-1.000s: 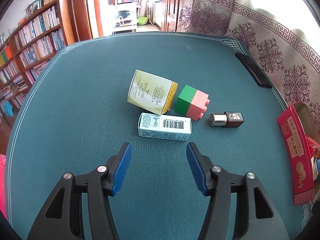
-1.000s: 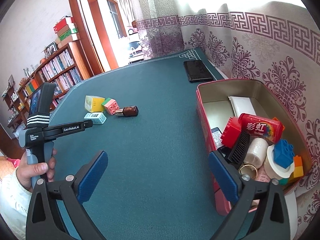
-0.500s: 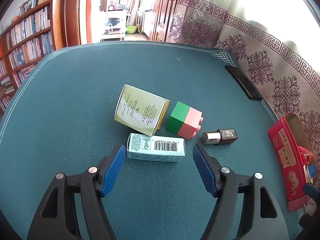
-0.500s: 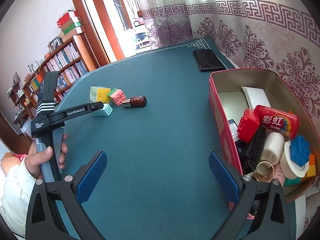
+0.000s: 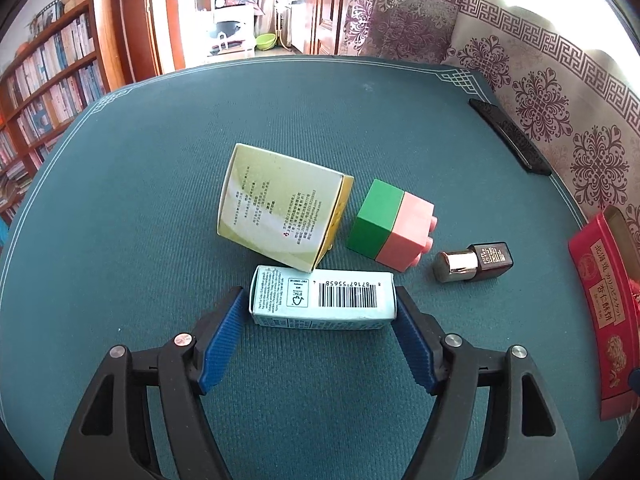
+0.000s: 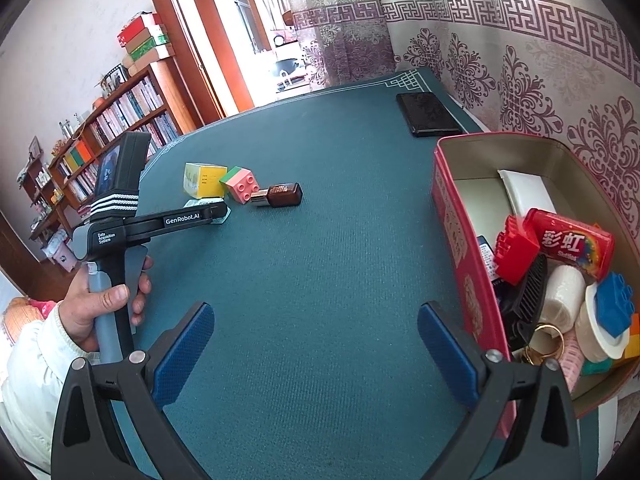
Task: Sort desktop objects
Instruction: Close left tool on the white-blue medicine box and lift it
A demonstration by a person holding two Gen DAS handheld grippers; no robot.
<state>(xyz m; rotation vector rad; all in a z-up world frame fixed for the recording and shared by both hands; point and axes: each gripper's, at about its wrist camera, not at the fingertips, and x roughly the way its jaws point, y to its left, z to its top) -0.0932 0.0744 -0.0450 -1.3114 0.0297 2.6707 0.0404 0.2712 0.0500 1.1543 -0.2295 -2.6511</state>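
A light blue barcode box lies on the green table between the blue pads of my left gripper. The jaws are wide open around its two ends, the right pad at or very near its end. Behind it lie a yellow-white carton, a green-and-pink toy block and a small brown bottle with a silver cap. My right gripper is open and empty above the table, left of the red tin filled with several items. The left gripper also shows in the right wrist view.
A black flat case lies at the table's far right corner, also in the left wrist view. The red tin's wall stands at the right edge. Bookshelves stand beyond the table on the left. A patterned wall runs along the right.
My left gripper has moved forward and opened wider, so the light blue box now lies between its pads. The right gripper has shifted slightly and stayed open.
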